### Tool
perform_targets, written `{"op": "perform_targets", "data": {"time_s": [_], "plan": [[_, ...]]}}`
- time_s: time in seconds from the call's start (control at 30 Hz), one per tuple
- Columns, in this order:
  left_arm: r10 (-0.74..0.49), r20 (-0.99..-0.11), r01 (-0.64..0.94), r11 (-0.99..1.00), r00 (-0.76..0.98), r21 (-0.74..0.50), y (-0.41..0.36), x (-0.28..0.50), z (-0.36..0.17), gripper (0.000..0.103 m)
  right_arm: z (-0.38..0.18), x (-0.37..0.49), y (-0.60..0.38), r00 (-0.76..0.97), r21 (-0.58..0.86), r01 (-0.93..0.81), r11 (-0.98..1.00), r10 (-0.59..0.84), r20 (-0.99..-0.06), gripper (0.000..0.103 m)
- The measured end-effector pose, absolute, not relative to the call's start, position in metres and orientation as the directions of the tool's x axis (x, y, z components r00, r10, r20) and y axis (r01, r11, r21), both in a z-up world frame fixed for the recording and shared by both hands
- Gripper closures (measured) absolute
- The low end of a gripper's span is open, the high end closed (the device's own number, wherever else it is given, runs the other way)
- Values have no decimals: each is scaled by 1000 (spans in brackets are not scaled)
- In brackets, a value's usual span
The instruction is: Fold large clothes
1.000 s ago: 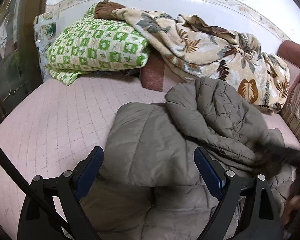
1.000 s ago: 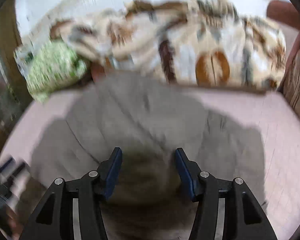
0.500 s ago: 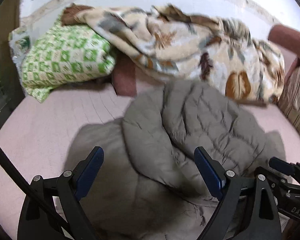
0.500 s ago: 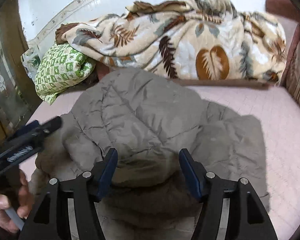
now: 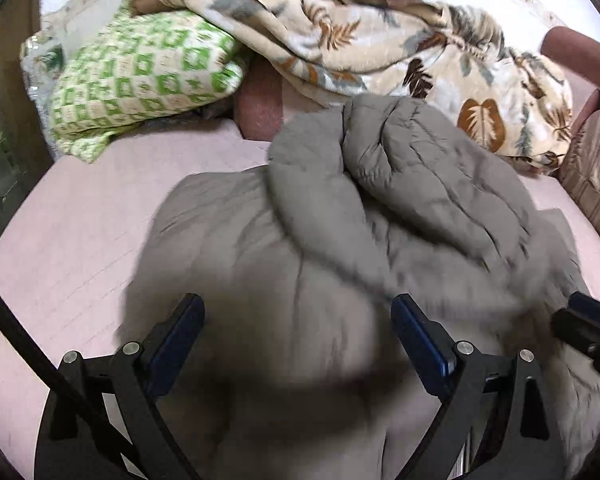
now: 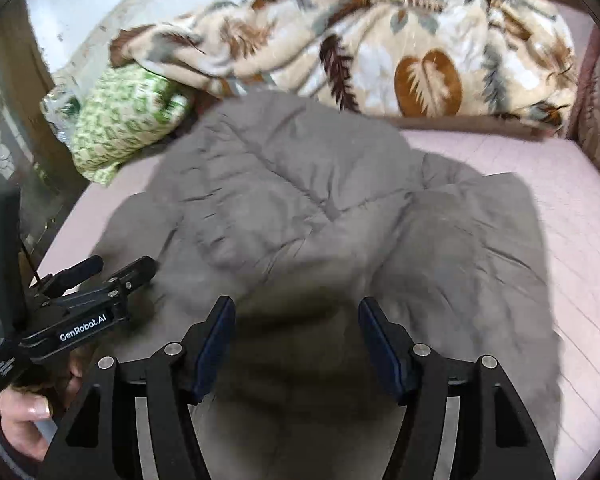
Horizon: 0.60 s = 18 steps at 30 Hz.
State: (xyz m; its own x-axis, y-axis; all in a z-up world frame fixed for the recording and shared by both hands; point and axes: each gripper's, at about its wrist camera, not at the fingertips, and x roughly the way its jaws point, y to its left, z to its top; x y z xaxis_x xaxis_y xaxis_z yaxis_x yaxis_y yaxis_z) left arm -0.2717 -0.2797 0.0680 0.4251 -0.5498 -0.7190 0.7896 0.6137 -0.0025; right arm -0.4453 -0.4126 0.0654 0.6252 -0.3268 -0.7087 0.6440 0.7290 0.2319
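Grey quilted puffer jacket heaped on pink quilted bed. Left gripper jaws wide apart, gripping nothing. Right gripper jaws just widened, above jacket, gripping nothing.

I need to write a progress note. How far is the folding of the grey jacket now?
Done: one side of the grey puffer jacket is folded over its middle on the pink bed. In hand: nothing; the left tool and right tool hover open above it, the right having just opened. Left: folding and flattening the bulging rest.
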Motion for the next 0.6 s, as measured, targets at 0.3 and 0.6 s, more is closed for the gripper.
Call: {"op": "perform_targets", "data": {"time_s": [0.3,0.6], "plan": [[-494,-686,754,645,534,122,-158,-358,72,9,74,-536,-311,648,236,621,747,-320,-691,31],[-460,-713,749,648,529,137,-89,-422,31,9,30,-584,-231,587,142,661,737,-390,-709,30]]}}
